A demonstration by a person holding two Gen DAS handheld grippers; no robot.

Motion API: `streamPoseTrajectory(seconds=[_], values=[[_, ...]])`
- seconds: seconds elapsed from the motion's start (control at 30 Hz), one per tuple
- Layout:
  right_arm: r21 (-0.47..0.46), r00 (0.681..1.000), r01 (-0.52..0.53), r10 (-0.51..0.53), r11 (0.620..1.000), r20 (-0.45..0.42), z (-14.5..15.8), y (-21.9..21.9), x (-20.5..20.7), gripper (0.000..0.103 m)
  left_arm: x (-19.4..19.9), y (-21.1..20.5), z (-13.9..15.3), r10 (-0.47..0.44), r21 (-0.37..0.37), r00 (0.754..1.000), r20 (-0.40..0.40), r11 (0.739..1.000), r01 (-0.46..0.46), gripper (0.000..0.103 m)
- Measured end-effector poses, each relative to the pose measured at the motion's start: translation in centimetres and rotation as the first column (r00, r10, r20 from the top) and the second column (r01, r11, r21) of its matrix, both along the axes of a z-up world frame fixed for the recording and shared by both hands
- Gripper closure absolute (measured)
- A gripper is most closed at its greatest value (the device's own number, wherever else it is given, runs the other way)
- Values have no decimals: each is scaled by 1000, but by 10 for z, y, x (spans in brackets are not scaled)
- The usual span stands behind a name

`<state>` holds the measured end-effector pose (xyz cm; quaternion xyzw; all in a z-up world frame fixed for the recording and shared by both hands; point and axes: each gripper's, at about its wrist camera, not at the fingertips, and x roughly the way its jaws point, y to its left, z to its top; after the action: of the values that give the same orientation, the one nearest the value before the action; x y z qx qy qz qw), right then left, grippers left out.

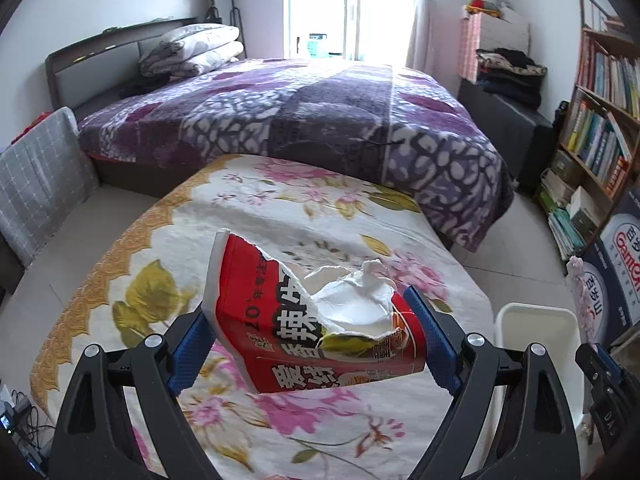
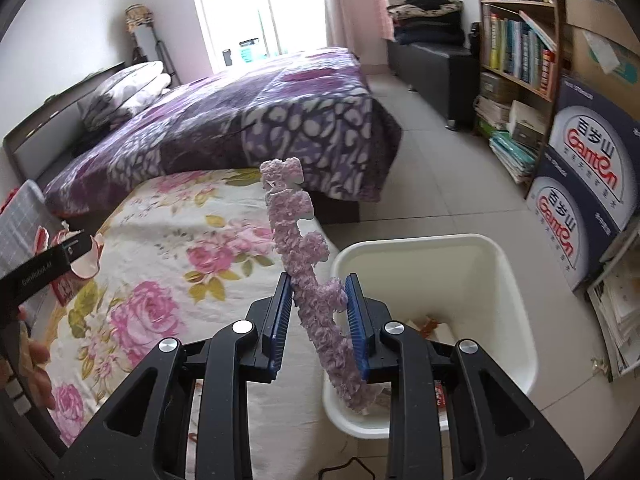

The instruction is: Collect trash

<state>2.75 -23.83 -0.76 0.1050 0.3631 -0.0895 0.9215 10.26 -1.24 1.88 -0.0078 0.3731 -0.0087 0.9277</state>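
My left gripper [image 1: 312,336] is shut on a torn red snack box [image 1: 304,320] with white inside, held above the floral-cloth table [image 1: 224,216]. The box also shows at the left of the right wrist view [image 2: 76,264]. My right gripper [image 2: 318,312] is shut on a long strip of crinkled purple packing material [image 2: 304,256] that stands upright, its lower end over the near rim of the white trash bin [image 2: 496,280]. The bin holds some scraps. The bin also shows at lower right in the left wrist view [image 1: 536,340], with the purple strip [image 1: 578,280] beside it.
A bed with a purple blanket [image 1: 320,108] lies behind the table. A bookshelf [image 2: 516,40] and stacked Ganten cartons [image 2: 588,184] line the right wall. Tiled floor [image 2: 432,184] lies between the bed and the shelf. A grey checked cushion [image 1: 36,184] is at left.
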Motion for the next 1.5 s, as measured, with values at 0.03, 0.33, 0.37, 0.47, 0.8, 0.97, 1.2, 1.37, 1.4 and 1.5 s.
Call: streamPoseTrajectory(seconds=[0.03, 0.33, 0.37, 0.47, 0.8, 0.97, 1.2, 1.37, 1.4, 1.5], values=[[4, 1000, 12, -12, 1000, 1, 0, -6, -2, 77, -1, -4, 0, -6, -2, 1000, 0, 1000, 6, 17], [36, 995, 101, -101, 994, -17, -2, -42, -12, 77, -9, -51, -3, -90, -5, 996, 0, 996, 90, 17], [39, 994, 112, -112, 993, -22, -3, -47, -13, 77, -10, -57, -3, -102, -6, 995, 0, 995, 102, 17], [41, 990, 137, -136, 990, -32, -5, -57, -14, 76, -13, -70, -3, -129, -7, 992, -2, 992, 129, 17], [46, 958, 284, -281, 958, -56, -9, -96, -29, 47, -25, -127, -8, -249, -9, 968, -19, 968, 249, 17], [88, 925, 380, -377, 921, -50, -7, -125, -47, 36, -32, -156, -12, -320, -9, 947, -34, 947, 320, 16], [132, 876, 481, -481, 867, -32, -3, -157, -72, 25, -40, -196, -20, -432, -54, 899, -72, 901, 429, 16], [180, 840, 536, -543, 825, -12, 0, -177, -92, 21, -41, -224, -25, -546, -160, 831, -107, 835, 527, 15], [182, 835, 542, -550, 820, -8, 1, -179, -95, 21, -42, -229, -26, -565, -183, 817, -113, 820, 542, 15], [180, 827, 552, -562, 814, 4, 4, -183, -101, 21, -46, -233, -28, -594, -238, 795, -121, 795, 558, 11]])
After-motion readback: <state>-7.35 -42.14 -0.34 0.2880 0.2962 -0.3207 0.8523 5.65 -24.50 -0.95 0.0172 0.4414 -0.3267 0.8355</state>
